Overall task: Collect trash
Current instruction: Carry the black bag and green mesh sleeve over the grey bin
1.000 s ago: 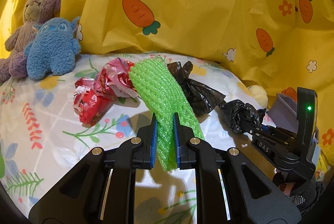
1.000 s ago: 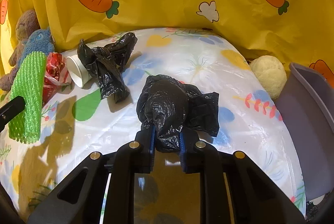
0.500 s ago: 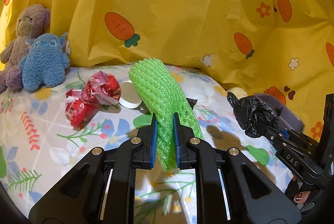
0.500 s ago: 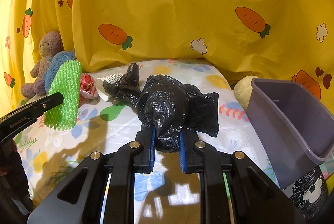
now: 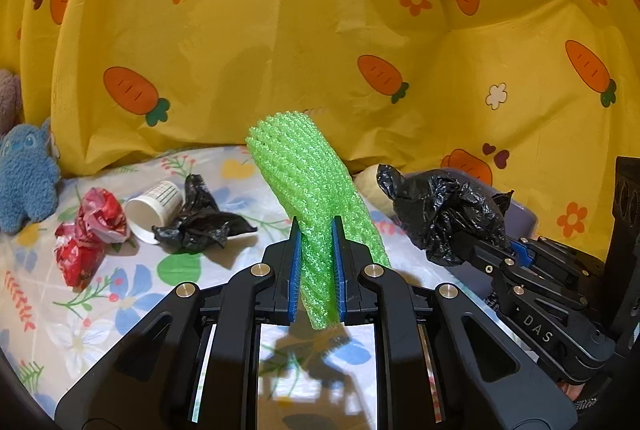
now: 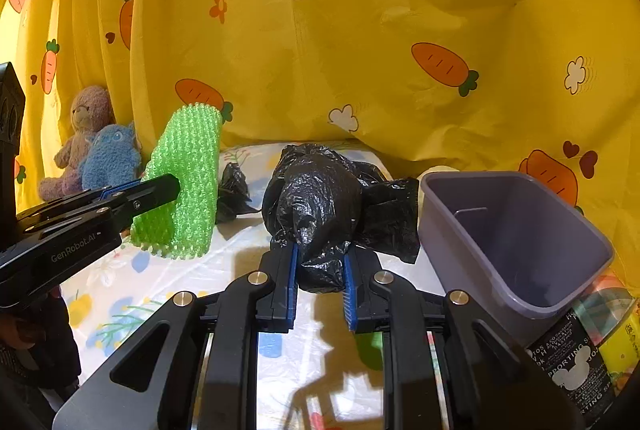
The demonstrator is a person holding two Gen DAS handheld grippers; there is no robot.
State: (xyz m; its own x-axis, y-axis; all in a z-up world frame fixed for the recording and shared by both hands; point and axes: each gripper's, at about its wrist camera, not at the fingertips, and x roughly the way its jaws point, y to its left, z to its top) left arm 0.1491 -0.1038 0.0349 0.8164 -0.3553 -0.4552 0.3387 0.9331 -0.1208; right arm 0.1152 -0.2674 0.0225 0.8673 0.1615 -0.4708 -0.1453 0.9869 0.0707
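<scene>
My left gripper (image 5: 316, 250) is shut on a green foam net sleeve (image 5: 308, 189), held up above the bed; the same sleeve (image 6: 184, 181) shows at the left of the right wrist view. My right gripper (image 6: 319, 266) is shut on a crumpled black plastic bag (image 6: 324, 197), lifted off the bed just left of the grey bin (image 6: 512, 230). In the left wrist view that bag (image 5: 444, 209) hangs at the right in front of the bin (image 5: 520, 218). On the bed lie a second black bag (image 5: 200, 222), a white paper cup (image 5: 154, 205) on its side and a red wrapper (image 5: 88, 238).
A floral sheet (image 5: 100, 310) covers the bed and a yellow carrot-print curtain (image 5: 320, 29) hangs behind it. A blue plush (image 5: 24, 177) and a brown teddy (image 6: 86, 121) sit at the back left. A cream plush (image 5: 372, 185) lies by the bin.
Both grippers have risen and swung right toward the bin, carrying the green sleeve and the black bag. The bin has come into fuller view on the right.
</scene>
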